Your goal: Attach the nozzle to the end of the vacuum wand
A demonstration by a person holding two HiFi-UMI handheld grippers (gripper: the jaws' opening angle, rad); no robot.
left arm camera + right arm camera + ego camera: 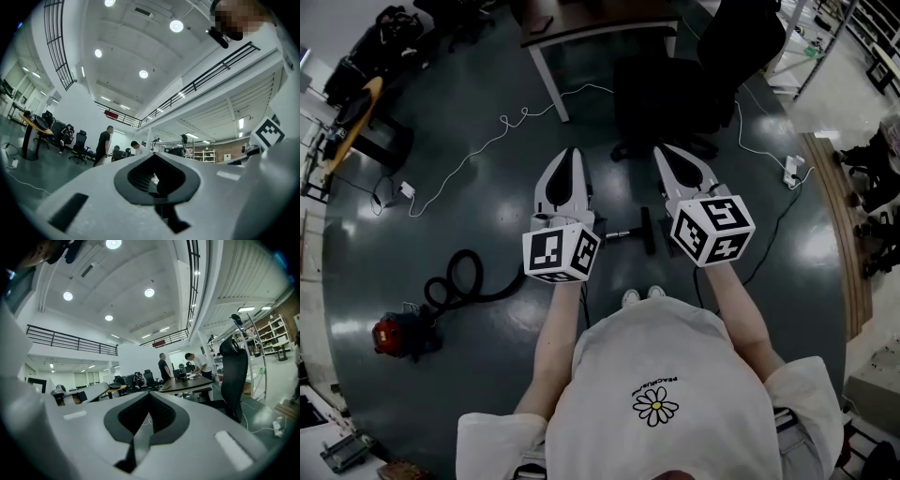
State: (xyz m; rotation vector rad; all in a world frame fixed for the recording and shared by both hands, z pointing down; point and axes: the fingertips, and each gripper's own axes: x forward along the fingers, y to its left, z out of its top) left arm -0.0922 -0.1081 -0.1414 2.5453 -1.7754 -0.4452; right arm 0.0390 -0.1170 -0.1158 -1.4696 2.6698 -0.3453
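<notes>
In the head view a red vacuum cleaner (394,334) stands on the dark floor at the lower left, and its black hose (457,277) loops toward the middle. A silver wand (620,234) lies on the floor between my two grippers. A black nozzle (648,230) lies crosswise at its right end; whether they are joined I cannot tell. My left gripper (570,157) and right gripper (664,153) are held up side by side above them, both shut and empty. In the gripper views the left gripper (157,155) and right gripper (149,394) point out across the room.
A black office chair (712,66) and a brown table (600,23) stand just ahead. A white cable (492,139) runs over the floor at the left, and a power strip (793,170) lies at the right. Two people (163,365) stand at a desk far off.
</notes>
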